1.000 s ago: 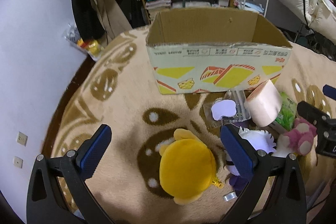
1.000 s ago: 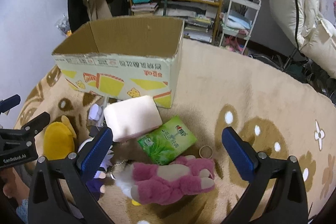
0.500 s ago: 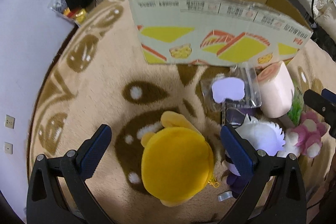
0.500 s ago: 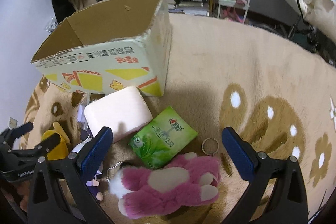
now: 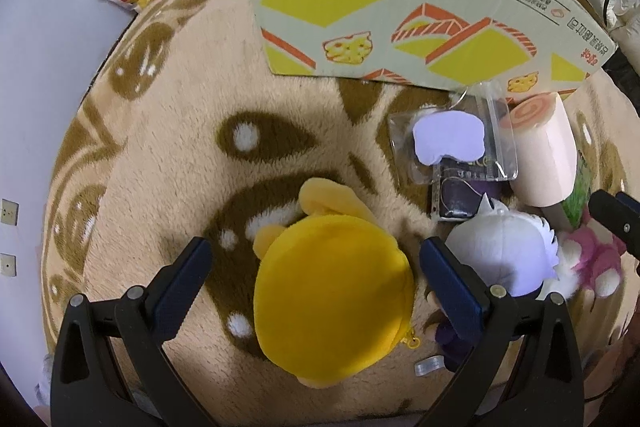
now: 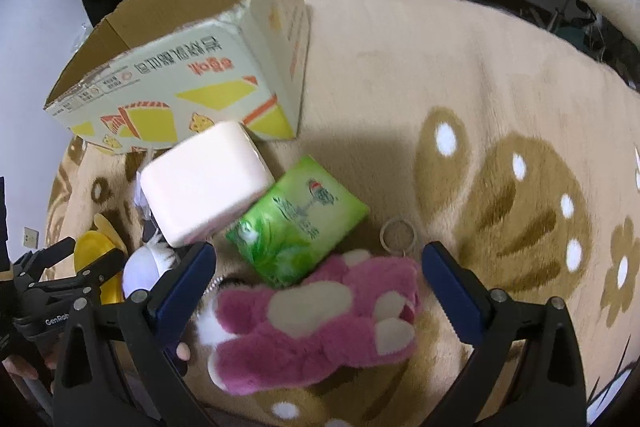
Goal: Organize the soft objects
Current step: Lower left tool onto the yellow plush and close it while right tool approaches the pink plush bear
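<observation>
The yellow plush [image 5: 334,297] is lying on the rug [image 5: 168,163], near side of the cardboard box [image 5: 400,3], between your left gripper [image 5: 316,277]'s wide-open fingers; the right gripper [image 6: 316,279] is gaping over the pink plush [image 6: 316,327]. Closing off-centre risks pinching the white plush [image 5: 504,251] beside it

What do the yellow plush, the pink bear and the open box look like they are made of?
The yellow plush looks like short-pile fabric: a smooth matte surface, with a small zipper pull at its edge. The pink bear looks like longer shaggy synthetic fur with paler, flatter paw pads. The box is corrugated cardboard, brown and matte inside, printed outside, with frayed top edges.
</observation>
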The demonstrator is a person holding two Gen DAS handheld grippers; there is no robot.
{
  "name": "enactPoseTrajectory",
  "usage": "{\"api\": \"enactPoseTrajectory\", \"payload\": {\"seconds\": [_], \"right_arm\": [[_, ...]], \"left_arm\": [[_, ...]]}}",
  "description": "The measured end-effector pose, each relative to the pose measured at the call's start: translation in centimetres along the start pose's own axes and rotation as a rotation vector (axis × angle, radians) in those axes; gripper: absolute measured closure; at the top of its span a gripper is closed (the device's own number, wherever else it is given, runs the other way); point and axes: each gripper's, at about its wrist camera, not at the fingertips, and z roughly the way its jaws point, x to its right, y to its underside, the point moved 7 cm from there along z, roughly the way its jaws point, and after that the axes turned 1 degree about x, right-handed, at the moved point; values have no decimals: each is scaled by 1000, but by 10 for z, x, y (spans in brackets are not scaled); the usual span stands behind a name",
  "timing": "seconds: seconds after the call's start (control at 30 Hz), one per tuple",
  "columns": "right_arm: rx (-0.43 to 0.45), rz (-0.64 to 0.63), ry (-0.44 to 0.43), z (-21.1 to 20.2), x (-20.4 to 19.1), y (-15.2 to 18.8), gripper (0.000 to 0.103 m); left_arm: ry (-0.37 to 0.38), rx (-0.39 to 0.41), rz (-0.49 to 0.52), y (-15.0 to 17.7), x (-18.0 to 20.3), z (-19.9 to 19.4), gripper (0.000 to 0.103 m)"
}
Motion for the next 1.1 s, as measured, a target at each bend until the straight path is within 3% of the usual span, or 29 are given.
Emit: {"api": "enactPoseTrajectory", "payload": {"seconds": [0.17,0.33,0.47,1.1], "right_arm": [[-52,62,-53,3,6,11,0],[-57,7,-36,1,-2,16,0],[-82,-28,3,7,-7,20,0],[-144,-65,44,31,-19,30,0]], "left_arm": [[13,-23,-5,2,2,4,2],[39,-42,-6,3,4,8,6],[55,-79,-3,9,9,12,25],[39,-71,-7,13,10,15,29]]}}
